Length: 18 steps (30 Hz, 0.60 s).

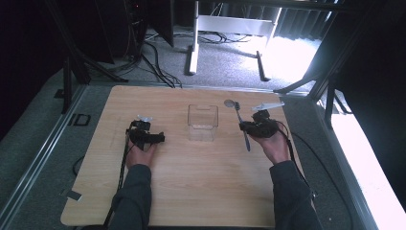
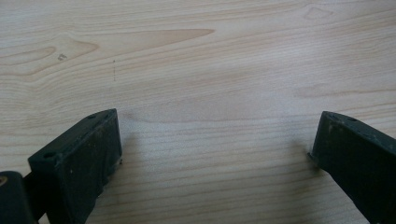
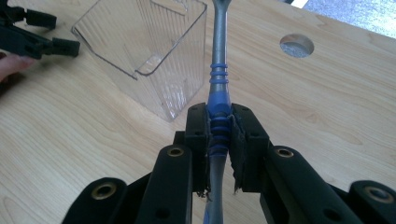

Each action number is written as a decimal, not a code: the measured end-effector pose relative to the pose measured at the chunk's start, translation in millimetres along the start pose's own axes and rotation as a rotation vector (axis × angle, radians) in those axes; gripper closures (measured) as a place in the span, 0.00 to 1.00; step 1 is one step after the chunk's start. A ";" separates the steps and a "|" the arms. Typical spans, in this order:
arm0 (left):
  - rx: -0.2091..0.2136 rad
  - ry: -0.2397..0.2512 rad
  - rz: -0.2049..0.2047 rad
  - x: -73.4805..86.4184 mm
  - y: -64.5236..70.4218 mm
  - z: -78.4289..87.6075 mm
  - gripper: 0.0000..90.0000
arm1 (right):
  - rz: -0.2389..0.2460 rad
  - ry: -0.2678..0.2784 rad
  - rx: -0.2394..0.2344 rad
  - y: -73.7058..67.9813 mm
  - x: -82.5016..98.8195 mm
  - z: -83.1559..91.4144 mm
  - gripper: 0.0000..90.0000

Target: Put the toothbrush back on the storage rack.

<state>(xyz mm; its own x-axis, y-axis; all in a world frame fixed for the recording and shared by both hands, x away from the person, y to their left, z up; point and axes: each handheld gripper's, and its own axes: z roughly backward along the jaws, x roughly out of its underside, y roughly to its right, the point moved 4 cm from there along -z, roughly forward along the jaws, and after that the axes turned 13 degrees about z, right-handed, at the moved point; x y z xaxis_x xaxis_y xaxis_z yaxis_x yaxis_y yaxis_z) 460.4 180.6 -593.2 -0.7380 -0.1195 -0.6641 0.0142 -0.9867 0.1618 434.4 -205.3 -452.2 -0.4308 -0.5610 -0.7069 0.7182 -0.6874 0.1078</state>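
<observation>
A pale wooden table [image 1: 191,187] stands on grey carpet in a dim room, with dark curtains to either side, cables on the floor beyond its far edge and a white frame farther back where bright light falls. Near the middle of the table, slightly toward the far side, sits a clear plastic container [image 1: 203,122], open at the top and standing upright. To its right, the right gripper [image 1: 252,127] is clamped on a spoon [image 1: 238,115]: in the right gripper view the two black pads press from both sides on the blue ribbed grip of the handle [image 3: 218,116], and the metal shaft runs on away from the jaws, passing just beside the container's [image 3: 144,51] right-hand wall. From the high view the spoon's bowl lies at the far end, beyond and to the right of the container, while the handle's tail pokes out toward the near side past the gripper. A round hole [image 3: 296,45] in the tabletop shows to the right of the spoon. The left gripper [image 1: 143,135] rests low over the table well to the left of the container, held by the person's left hand [image 1: 140,154]; its jaws stand wide apart with bare wood between them [image 2: 215,140].
</observation>
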 end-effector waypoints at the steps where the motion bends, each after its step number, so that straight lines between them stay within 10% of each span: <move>1: 0.000 0.000 0.000 0.0 0.0 0.0 0.02 | -0.001 0.006 0.001 0.5 -0.4 0.5 0.87; 18: 0.000 0.000 -0.001 0.0 -0.1 0.0 0.02 | -0.005 0.080 0.006 -2.8 -12.7 3.9 0.87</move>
<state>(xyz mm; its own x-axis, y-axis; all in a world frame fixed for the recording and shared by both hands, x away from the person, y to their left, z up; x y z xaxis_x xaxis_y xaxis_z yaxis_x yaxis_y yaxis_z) 460.4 180.7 -593.3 -0.7381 -0.1187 -0.6642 0.0134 -0.9868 0.1614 435.8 -198.1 -440.8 -0.3895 -0.5188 -0.7610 0.7126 -0.6933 0.1079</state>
